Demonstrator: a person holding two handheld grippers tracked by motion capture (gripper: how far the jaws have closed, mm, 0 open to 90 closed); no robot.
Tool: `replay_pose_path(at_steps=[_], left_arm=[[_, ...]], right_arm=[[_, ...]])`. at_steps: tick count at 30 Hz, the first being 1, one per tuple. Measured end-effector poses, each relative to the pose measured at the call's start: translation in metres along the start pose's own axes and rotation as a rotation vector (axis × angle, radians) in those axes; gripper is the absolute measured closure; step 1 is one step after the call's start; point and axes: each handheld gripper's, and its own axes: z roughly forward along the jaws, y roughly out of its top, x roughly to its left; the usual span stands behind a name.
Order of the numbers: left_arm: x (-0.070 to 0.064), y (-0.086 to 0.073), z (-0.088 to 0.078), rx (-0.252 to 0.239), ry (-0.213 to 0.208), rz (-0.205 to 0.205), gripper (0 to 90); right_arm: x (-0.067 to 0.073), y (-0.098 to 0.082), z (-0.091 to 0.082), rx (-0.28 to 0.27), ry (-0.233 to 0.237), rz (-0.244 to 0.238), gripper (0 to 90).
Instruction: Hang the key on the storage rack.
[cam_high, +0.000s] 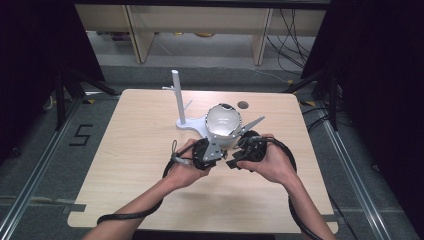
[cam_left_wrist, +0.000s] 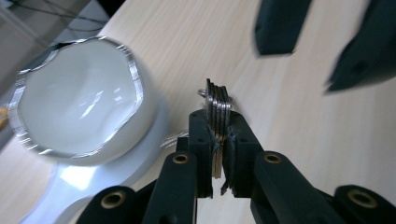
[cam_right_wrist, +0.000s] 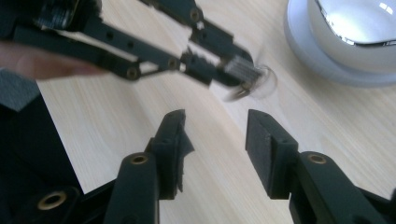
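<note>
Bunch of keys (cam_left_wrist: 218, 105): several flat silver metal keys stacked face to face on a thin wire ring, standing on edge, ring end up and away. Clamped between the left gripper (cam_left_wrist: 218, 140) pads, lifted clear of the wooden table (cam_left_wrist: 299, 140). Sits just beside the white round-based stand (cam_left_wrist: 79, 116), near the table's middle.
</note>
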Motion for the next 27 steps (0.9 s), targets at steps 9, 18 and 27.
replay_pose_path(at_steps=[9,18,27], left_arm=[[0.031,-0.016,-0.027,0.093,0.102,0.029,82.1],[0.051,-0.031,-0.046,0.127,0.141,0.002,82.1],[0.067,-0.039,-0.062,0.147,0.175,-0.017,82.1]], right_arm=[[-0.005,-0.022,0.0,-0.067,-0.075,0.05,60.4],[-0.013,-0.045,0.007,-0.088,-0.107,0.078,60.6],[-0.016,-0.06,0.012,-0.127,-0.143,0.091,60.2]])
